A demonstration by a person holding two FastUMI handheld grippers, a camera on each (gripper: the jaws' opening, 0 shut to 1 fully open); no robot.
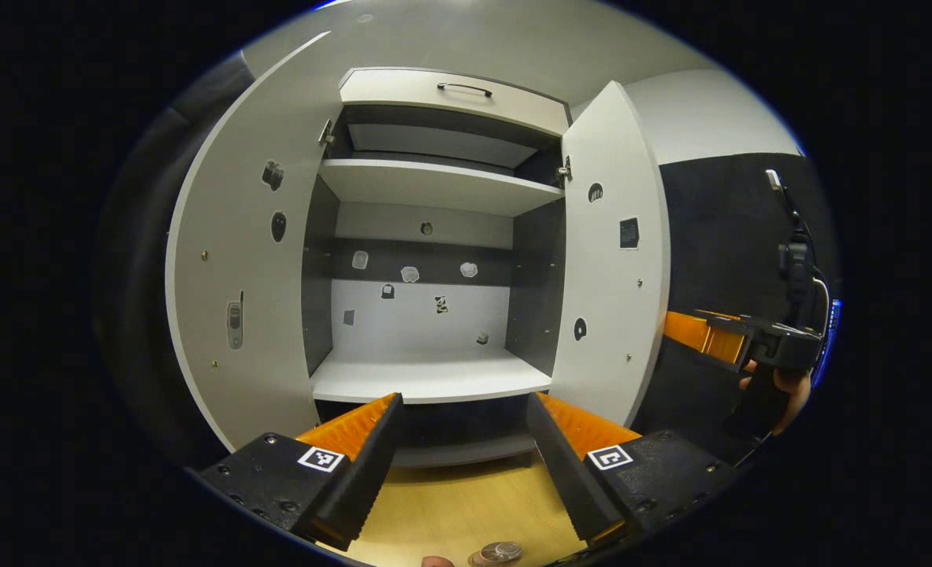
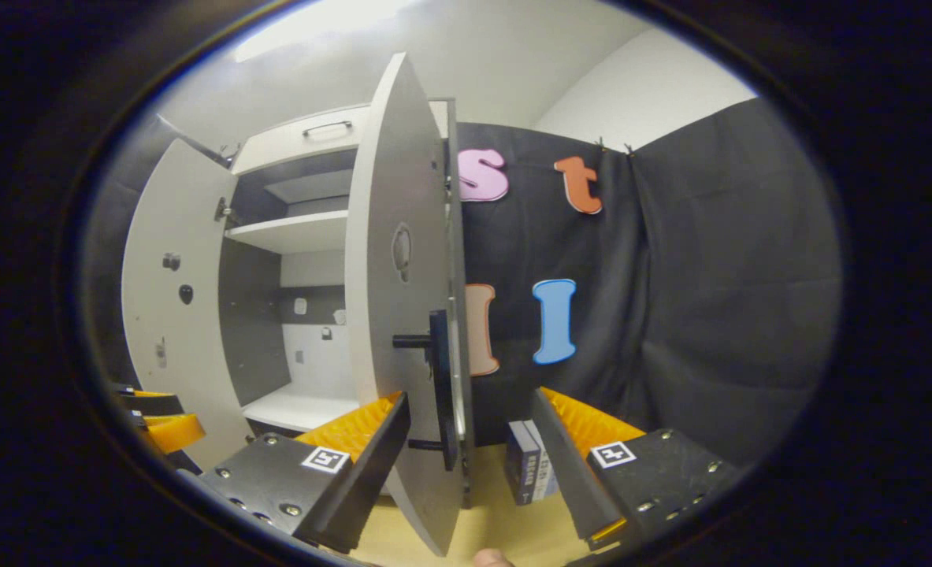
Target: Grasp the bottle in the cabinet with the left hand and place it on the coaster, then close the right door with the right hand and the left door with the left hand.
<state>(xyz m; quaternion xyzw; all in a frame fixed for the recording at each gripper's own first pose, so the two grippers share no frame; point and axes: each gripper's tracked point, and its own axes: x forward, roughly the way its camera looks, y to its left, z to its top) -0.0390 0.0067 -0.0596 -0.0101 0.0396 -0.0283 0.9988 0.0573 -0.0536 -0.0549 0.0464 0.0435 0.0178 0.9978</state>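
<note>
Left hand-held gripper held level, facing straight into the open white two-door cabinet, its two fingers spread wide apart with nothing between them, released. Below them the light wooden table. At the very bottom edge of the left gripper view a clear bottle top with a shiny cap shows on the table, just under the left gripper; whether a coaster lies beneath it cannot be told. Cabinet's lower white shelf bare, small stickers on the back wall. Left white door swung wide open, right white door also open, edge toward the camera.

Right hand-held gripper seen in the right gripper view with fingers parted, released, straddling the thin edge of the right door near its black bar handle; contact with the door cannot be told. In the left gripper view that same gripper sits far right beside the right door's outer face, held roughly horizontal by a hand gripping it from below. A small dark blue box stands on the table between the door and the right finger
</note>
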